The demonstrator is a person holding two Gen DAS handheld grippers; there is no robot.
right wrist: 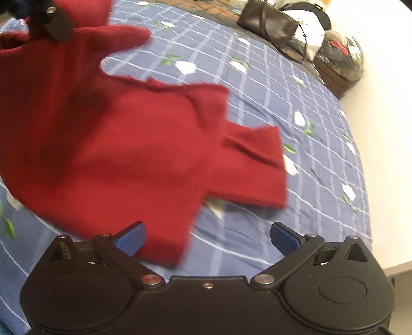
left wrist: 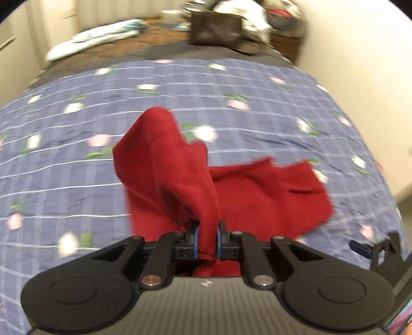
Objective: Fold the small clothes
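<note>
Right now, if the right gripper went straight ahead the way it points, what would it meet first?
Probably the red garment: its lower edge lies just ahead of the open right gripper, toward the left finger. Dead centre may be the blue checked bedspread first; depth is unclear.

Motion blur smears both views. The red garment [left wrist: 231,190] has soft, streaked edges, and its near part is hidden behind the left tool [left wrist: 206,238], where a fold disappears between the pads. In the right wrist view the garment's left side runs off the picture edge. The right tool [left wrist: 376,252] shows only as a sliver at the left view's right edge. The clutter past the dark bag [right wrist: 267,23] — a white heap, something red-spotted — is too blurred to identify.
</note>
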